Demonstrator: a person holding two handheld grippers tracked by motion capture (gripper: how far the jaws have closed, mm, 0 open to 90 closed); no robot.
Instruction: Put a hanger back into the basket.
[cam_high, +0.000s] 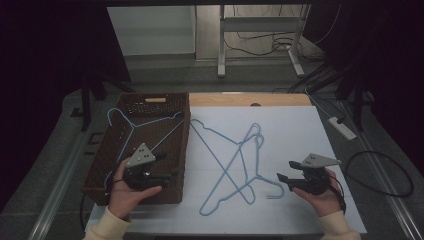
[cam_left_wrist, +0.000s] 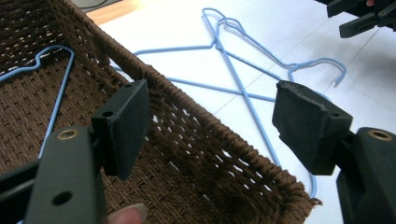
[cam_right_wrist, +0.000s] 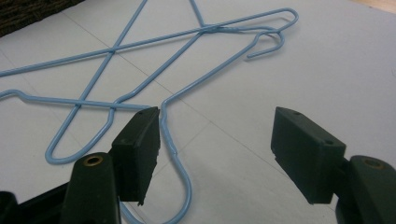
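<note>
The right gripper (cam_right_wrist: 215, 154) hangs low over the table with its jaws spread and empty. The hook of a blue wire hanger (cam_right_wrist: 180, 158) lies just beside its left jaw, probably the next pick. The left gripper (cam_left_wrist: 210, 126), jaws spread too, straddles the rim of the woven basket (cam_left_wrist: 196, 107), where another hanger (cam_left_wrist: 56, 93) already lies, so it seems freshly dropped.
</note>
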